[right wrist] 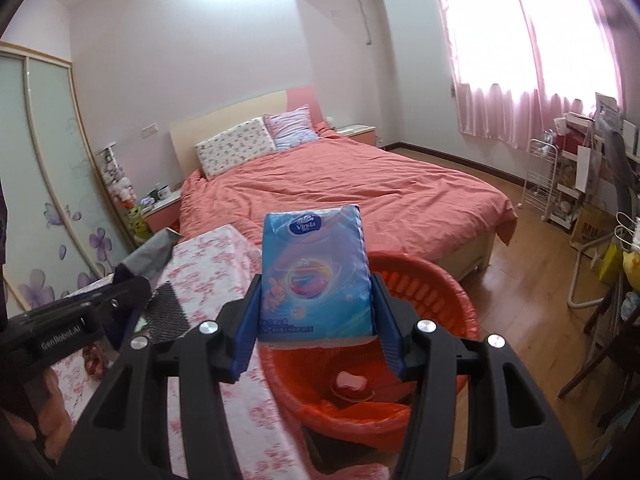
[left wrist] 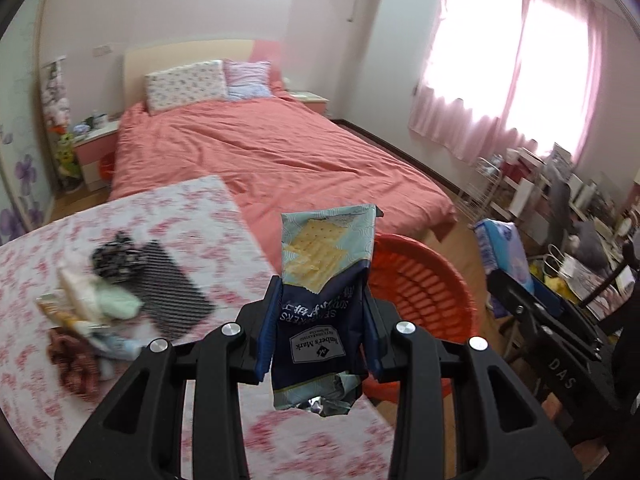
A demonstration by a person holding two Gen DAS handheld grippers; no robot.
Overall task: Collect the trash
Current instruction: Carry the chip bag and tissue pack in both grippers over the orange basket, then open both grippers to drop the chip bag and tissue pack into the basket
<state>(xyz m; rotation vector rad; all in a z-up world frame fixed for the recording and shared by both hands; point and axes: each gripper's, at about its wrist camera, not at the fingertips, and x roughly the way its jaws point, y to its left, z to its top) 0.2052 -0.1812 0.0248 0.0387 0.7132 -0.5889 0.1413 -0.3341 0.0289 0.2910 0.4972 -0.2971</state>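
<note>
black jaws of the left gripper (left wrist: 320, 332) clamp a crumpled navy-and-teal cracker wrapper (left wrist: 326, 276), long axis upright; the round orange plastic basket (left wrist: 420, 288) lies at two o'clock, just beyond; the right gripper (right wrist: 316, 316) pinches a blue soft tissue pack (right wrist: 316, 272) directly over that basket (right wrist: 440, 280), so it looks nearer; basket floor mostly hidden; clutter on the floral-clothed table (left wrist: 120, 240) is blurred.

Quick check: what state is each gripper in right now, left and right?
Left gripper: closed on a crumpled dark-blue and teal cracker wrapper.
Right gripper: closed on a blue plastic-wrapped tissue pack.
</note>
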